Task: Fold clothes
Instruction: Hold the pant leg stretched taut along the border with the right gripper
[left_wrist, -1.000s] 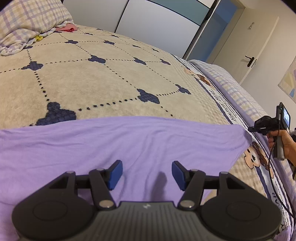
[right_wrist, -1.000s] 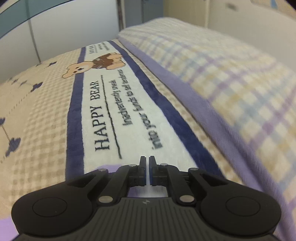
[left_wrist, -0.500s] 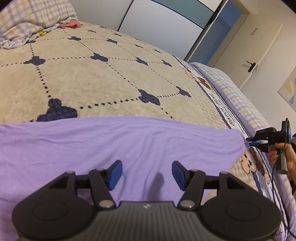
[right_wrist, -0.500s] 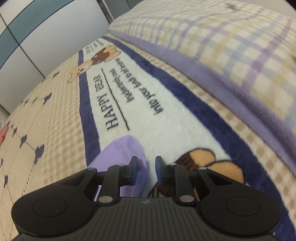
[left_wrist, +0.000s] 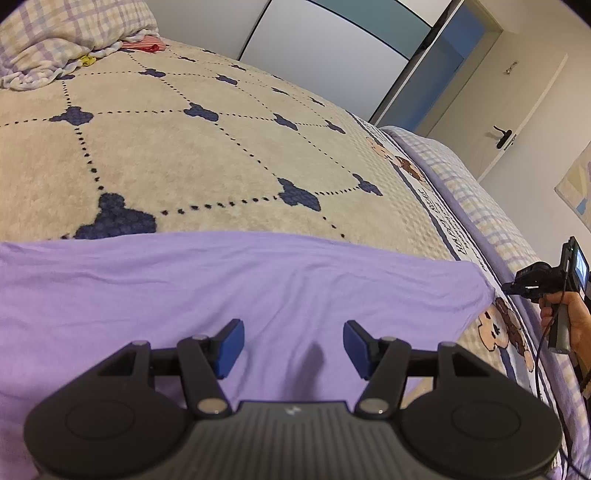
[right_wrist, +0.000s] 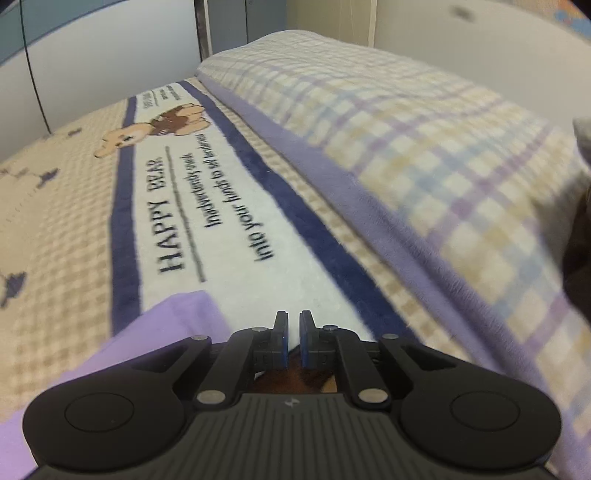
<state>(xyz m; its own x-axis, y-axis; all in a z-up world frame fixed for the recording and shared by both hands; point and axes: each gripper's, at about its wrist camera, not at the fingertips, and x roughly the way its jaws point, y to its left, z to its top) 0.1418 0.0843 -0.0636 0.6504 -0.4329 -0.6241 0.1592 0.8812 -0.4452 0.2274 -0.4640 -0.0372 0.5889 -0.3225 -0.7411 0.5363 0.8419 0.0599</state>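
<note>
A: Two blue pads stand wide apart on the left tongs (left_wrist: 293, 345), tilted down over the purple garment (left_wrist: 221, 295) with nothing between them. The garment lies flat on the bed's bear-print blanket (left_wrist: 221, 158), its long axis running left to right across the view, one corner toward the right.

B: And out at the right edge?

A: A hand (left_wrist: 570, 321) grips the handle of the right tongs (left_wrist: 511, 286), just off that corner; the frame cuts the arm off. Far back, a plaid quilt (left_wrist: 55, 40) half hides some pink cloth (left_wrist: 142, 44).

B: The right wrist view?

A: The right tongs (right_wrist: 291, 341) point low over the blanket (right_wrist: 236, 236), jaws closing to a thin slit, empty. The garment's corner (right_wrist: 177, 317) lies just left of them. It's blurred; a dark shape at the right edge is perhaps clothing.
</note>
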